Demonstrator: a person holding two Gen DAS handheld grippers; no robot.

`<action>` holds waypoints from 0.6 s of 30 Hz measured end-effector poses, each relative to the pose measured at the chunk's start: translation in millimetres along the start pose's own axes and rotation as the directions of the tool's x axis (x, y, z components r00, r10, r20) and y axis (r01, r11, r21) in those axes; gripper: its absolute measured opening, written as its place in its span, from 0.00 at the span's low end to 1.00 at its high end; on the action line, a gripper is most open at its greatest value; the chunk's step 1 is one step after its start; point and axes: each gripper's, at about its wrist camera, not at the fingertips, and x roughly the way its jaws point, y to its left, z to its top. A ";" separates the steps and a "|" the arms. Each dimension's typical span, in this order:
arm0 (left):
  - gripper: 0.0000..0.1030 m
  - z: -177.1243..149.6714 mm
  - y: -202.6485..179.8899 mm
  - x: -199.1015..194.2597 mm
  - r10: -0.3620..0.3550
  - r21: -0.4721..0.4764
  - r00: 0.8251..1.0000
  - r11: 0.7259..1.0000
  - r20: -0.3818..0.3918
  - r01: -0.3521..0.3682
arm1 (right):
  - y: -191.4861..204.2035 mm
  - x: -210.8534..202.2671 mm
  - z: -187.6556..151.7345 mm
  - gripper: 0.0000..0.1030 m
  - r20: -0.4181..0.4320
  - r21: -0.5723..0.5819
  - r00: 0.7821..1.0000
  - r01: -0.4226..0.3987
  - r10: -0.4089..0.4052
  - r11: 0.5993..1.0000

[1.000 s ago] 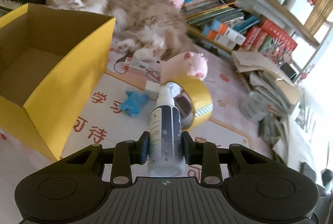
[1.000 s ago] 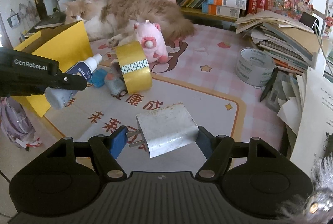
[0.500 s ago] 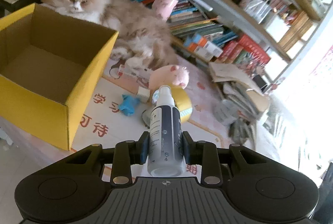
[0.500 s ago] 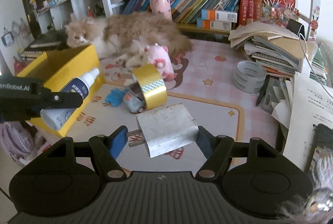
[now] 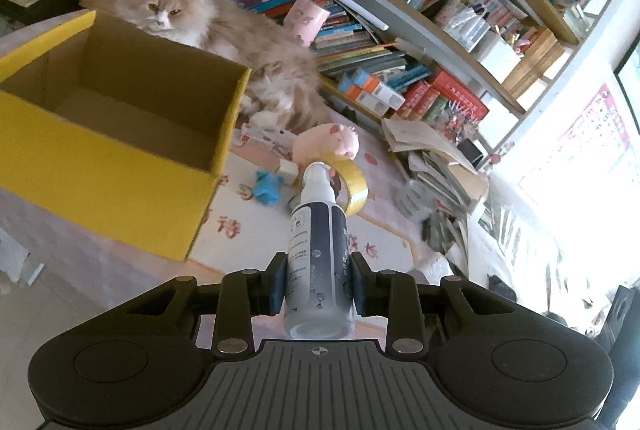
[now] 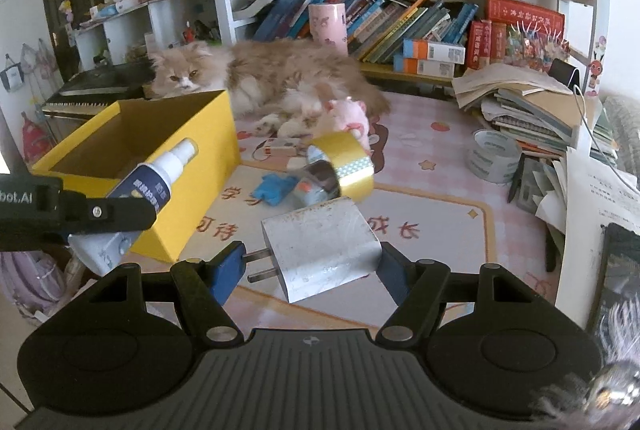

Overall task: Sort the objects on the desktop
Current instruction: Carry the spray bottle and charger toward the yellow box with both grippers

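My left gripper point(image 5: 318, 284) is shut on a navy and white spray bottle point(image 5: 318, 254), held in the air to the right of the open yellow box point(image 5: 100, 166). In the right wrist view the bottle point(image 6: 154, 182) hangs in front of the box point(image 6: 196, 158). My right gripper point(image 6: 310, 266) is shut on a white charger plug point(image 6: 320, 250), above the desk mat. A yellow tape roll point(image 6: 352, 166), a pink pig plush point(image 6: 348, 118) and a blue cloth point(image 6: 274, 188) lie on the mat.
A long-haired cat point(image 6: 256, 70) lies behind the box along the bookshelf. A grey tape roll point(image 6: 494, 156) and stacked papers and books point(image 6: 532, 102) sit at the right. A small metal tin point(image 6: 316, 178) leans by the yellow tape.
Both grippers have risen and drawn back from the desk with their objects. The yellow box now shows more of its inside in the left wrist view.
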 end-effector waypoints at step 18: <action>0.30 -29.1 77.9 -86.3 0.025 -0.031 0.999 0.999 -0.025 -0.025 | 110.2 -23.8 -48.1 0.66 -0.049 -0.005 0.997 -0.052 0.052 0.999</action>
